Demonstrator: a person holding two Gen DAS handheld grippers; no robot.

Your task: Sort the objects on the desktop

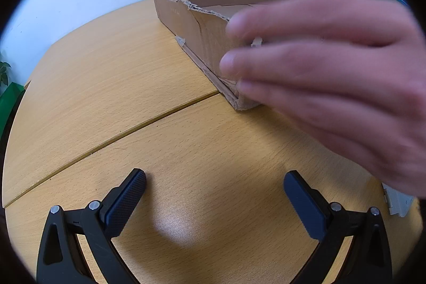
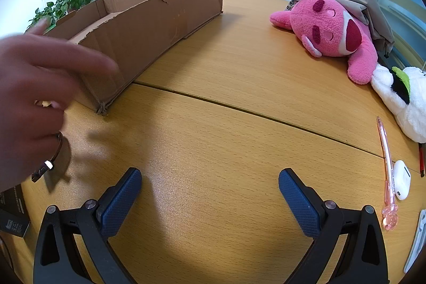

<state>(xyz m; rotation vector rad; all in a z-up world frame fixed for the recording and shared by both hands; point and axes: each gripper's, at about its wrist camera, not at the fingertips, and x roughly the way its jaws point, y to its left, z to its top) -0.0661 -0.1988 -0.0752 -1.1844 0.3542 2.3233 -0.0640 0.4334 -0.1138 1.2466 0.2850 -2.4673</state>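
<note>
Jaws wide; pink pen [image 2: 386,172] lengthwise away from camera.

A shallow, torn cardboard box [image 2: 149,17] lies ahead and left of the right fingers. A pink pen [image 2: 387,172] and a white earbud case [image 2: 402,178] lie just right of them.

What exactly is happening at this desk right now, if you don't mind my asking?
Sorting hasn't really begun. Both the left hand-held gripper and right hand-held gripper hover open and empty over the wooden desk. A bare hand reaches in near the corner of the cardboard box. The pink plush toy, white plush toy, pink pen and white earbud case lie untouched.
</note>
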